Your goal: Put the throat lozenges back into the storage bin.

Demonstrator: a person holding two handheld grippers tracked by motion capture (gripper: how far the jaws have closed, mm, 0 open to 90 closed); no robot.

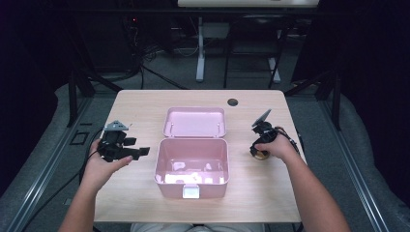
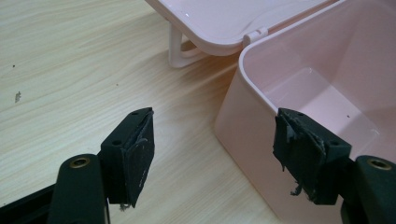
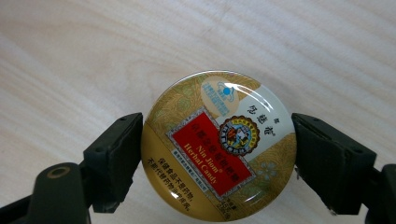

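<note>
A round gold candy tin (image 3: pixel 218 140) with a red "Herbal Candy" label lies flat on the wooden table (image 1: pixel 140 104), right of the open pink box (image 1: pixel 169 186). My right gripper (image 3: pixel 217 151) reaches down over the tin (image 1: pixel 261 154), one jaw pressed against each side of it. The right gripper (image 1: pixel 258 149) is held by a hand. My left gripper (image 1: pixel 140 152) hovers open and empty beside the box's left wall (image 2: pixel 247 144). Its pads (image 2: pixel 140 156) are spread wide. The box's lid (image 1: pixel 195 122) lies folded back behind it.
A white latch (image 1: pixel 191 192) sits on the box's front wall, and a lid hinge strap (image 2: pixel 180 51) rests on the table. A dark cable hole (image 1: pixel 233 102) is at the table's far edge. Desk legs and cables stand on the floor beyond.
</note>
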